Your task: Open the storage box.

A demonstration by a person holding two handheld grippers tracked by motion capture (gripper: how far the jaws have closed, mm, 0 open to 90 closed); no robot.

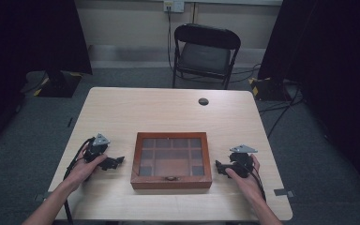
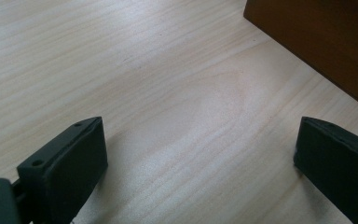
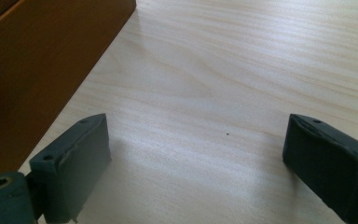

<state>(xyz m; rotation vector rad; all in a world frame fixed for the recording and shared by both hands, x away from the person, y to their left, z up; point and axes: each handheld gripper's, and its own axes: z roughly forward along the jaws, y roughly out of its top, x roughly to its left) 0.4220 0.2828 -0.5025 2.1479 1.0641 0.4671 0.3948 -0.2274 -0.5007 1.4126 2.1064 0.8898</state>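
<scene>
Looking from the high view, a wooden box (image 1: pixel 171 160) with a glass lid lies on the surface (image 1: pixel 168 110), between the two grippers. The left gripper (image 1: pixel 116 162) rests just beside the box's left wall and the right gripper (image 1: pixel 219 168) just beside its right wall; both point inward at it, and neither touches it. A small clasp sits on the box's near edge, and the lid looks closed.

In the left gripper view, the jaws stand wide apart with nothing but bare surface between them. The box (image 2: pixel 321 42) is ahead and to the right of the jaws.

In the right gripper view, the jaws are also released and hold nothing. The box (image 3: pixel 37 70) is ahead and to the left of the jaws.

I judge that the step is to approach the box. To do it well, one gripper should steady a wall while the other goes to the clasp, slowly, so that the box does not slide.
</scene>
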